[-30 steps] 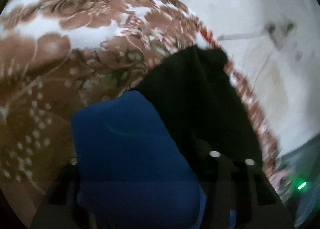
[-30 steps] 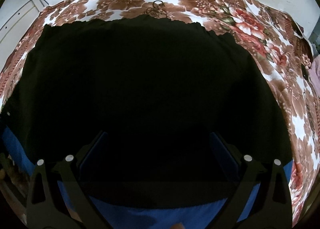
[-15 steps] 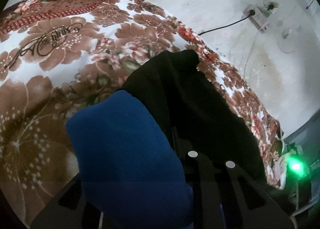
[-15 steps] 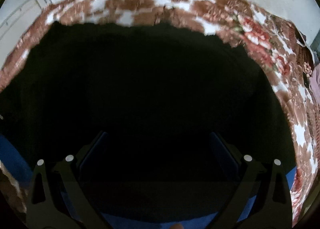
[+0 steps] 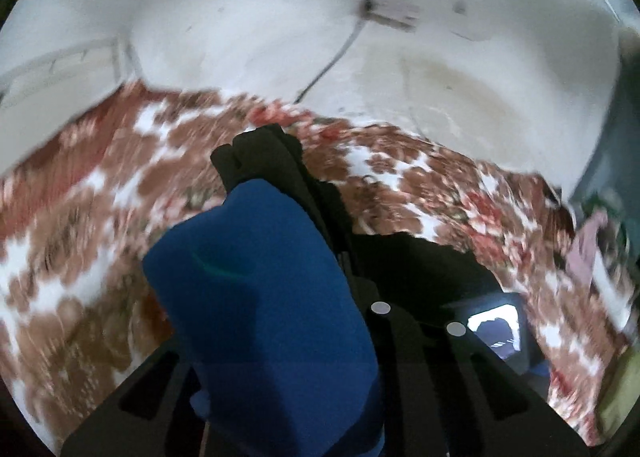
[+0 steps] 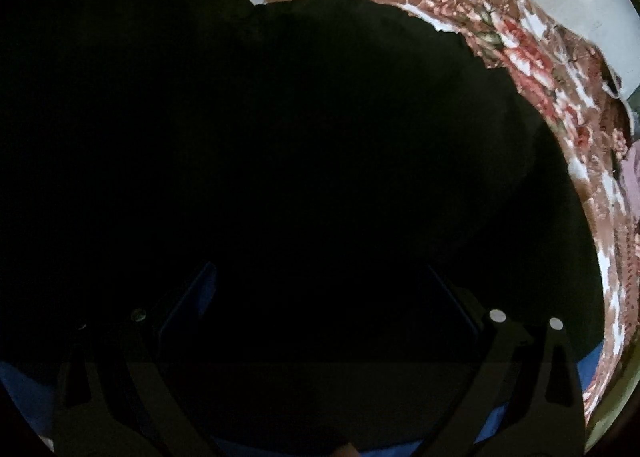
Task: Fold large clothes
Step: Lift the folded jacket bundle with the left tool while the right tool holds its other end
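**Figure: One corner of the garment lifted while the rest lay flat**

The black garment (image 6: 304, 145) lay spread over the floral blanket (image 6: 516, 45), filling nearly the whole right wrist view; its ragged far edge showed against the flowers. In the left wrist view a narrow run of the same black cloth (image 5: 276, 161) rose from the blanket up into the left gripper (image 5: 348, 257), with a blue fabric part (image 5: 260, 297) bulging beside it, probably a lining or a second layer. The rest of the garment (image 5: 424, 265) stayed low on the blanket to the right. This arrangement suited a fold: one edge was raised so that it could be carried across the body of the garment, while the flat part served as the base.

The left gripper's jaws were pressed together, pinching the black cloth, with the blue fabric crowding its left finger. The right gripper (image 6: 320, 297) hung above the middle of the garment with its jaws spread wide; the dark cloth lay beneath and between them, but whether the pads touched it could not be told in the gloom. Strips of blue (image 6: 24, 385) showed at the near edge in that view.

Beyond the blanket stood a pale wall (image 5: 240, 17) bearing a socket strip (image 5: 390, 11) with a trailing cable. The left view was blurred.
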The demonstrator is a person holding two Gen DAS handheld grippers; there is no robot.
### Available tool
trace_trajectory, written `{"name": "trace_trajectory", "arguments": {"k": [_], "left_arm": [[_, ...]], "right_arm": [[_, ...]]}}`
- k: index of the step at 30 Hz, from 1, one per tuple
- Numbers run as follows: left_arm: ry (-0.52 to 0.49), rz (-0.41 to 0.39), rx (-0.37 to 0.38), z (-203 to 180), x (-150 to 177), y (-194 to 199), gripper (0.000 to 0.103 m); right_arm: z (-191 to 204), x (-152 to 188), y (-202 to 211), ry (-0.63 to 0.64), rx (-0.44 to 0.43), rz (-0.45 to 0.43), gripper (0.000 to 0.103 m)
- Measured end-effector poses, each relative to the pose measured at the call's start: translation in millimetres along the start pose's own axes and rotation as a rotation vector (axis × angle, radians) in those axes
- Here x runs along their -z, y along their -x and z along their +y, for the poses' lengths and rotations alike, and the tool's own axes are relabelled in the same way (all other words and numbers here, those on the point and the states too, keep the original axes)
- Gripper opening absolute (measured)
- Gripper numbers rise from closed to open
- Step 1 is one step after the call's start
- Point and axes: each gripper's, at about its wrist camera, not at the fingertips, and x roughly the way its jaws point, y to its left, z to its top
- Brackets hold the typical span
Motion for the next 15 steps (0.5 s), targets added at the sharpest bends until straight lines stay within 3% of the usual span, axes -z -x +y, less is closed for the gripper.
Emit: {"name": "trace_trajectory", "arguments": {"k": [7,9,12,15], "left_arm": [[-0.231,-0.046,-0.043,-93.7,-11.3,12.9,0.01],[-0.299,-0.057,-0.04,-122.8,-10.6,12.1,0.01],[-0.393,-0.051,-0.035,-161.9,-3.9,5.1,0.01],[-0.496,-0.017,-0.038,-197.2,14.3,-8.8,0.01]], "right_arm": [[-29.4,-4.3,11.8,0.051,-0.163,0.07,0.098],[-54.3,-0.4,30.0,0.03,-0.159,0.023,0.098],[-131.2,8.4,64.7,-0.12,-0.105,-0.098,0.098],[-207.1,17.9,68.1,-0.252,-0.078,-0.082,0.098]]}}
